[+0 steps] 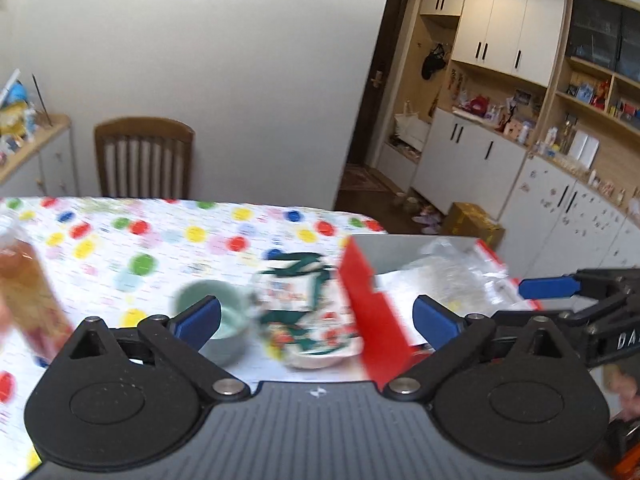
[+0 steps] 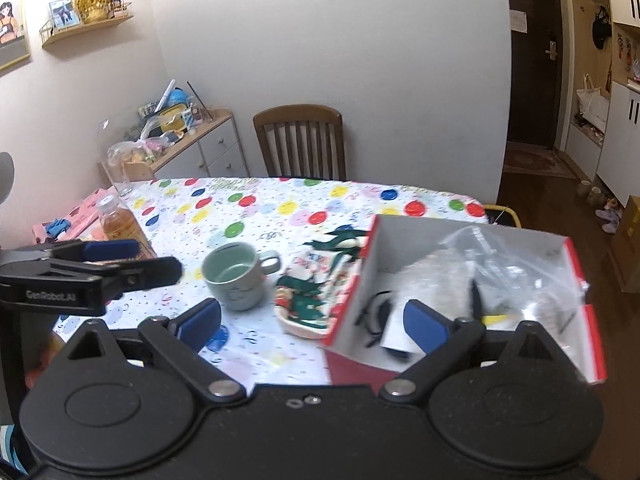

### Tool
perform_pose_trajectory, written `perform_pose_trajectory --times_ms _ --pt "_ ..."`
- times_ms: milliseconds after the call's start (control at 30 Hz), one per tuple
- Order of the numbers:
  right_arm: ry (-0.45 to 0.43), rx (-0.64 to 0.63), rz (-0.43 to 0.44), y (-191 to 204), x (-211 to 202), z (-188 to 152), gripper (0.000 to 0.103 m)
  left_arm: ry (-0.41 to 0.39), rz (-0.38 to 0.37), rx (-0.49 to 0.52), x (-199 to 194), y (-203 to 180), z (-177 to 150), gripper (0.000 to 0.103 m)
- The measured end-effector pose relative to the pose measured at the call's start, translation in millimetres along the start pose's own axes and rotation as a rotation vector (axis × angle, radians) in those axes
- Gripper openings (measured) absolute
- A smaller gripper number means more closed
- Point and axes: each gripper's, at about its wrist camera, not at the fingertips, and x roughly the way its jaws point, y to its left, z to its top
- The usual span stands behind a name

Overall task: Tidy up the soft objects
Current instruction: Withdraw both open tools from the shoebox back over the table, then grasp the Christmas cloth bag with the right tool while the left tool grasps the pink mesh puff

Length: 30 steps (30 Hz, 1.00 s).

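Observation:
A soft white pouch (image 1: 310, 316) printed in red and green, with a green ribbon, lies on the spotted tablecloth against the left wall of an open red box (image 1: 372, 312). The box (image 2: 576, 276) is grey inside and holds crumpled clear plastic bags (image 2: 496, 264) and dark cords. My left gripper (image 1: 318, 318) hangs open above the pouch, nothing between its blue pads. My right gripper (image 2: 313, 322) is open too, over the box's near left corner, and empty. Each gripper shows at the edge of the other's view.
A pale green mug (image 2: 236, 276) stands left of the pouch. An amber drink bottle (image 2: 120, 224) and pink packets sit at the table's left side. A wooden chair (image 2: 302, 142) stands behind the table (image 2: 280, 200), with a cluttered cabinet (image 2: 192, 140) at the back left.

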Motion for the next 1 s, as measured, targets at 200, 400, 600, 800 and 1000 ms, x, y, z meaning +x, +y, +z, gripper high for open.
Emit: perform_pose_trajectory --times_ms 200,400,600,800,1000 --pt "0.041 -0.015 -0.013 43 32 -1 0.093 0.004 0.06 0.064 -22 59 -6 0.103" --pt "0.075 -0.066 -0.098 79 72 -4 0.087 -0.045 0.151 0.03 -44 126 -11 0.103" --pt "0.111 -0.066 -0.199 94 110 -6 0.083 -0.074 0.25 -0.035 -57 196 -16 0.103" --pt "0.16 -0.064 -0.247 100 149 -9 0.078 -0.063 0.349 -0.076 -53 252 -27 0.103" --pt "0.208 -0.055 -0.298 93 186 -14 0.073 -0.043 0.452 -0.078 -33 295 -36 0.103"
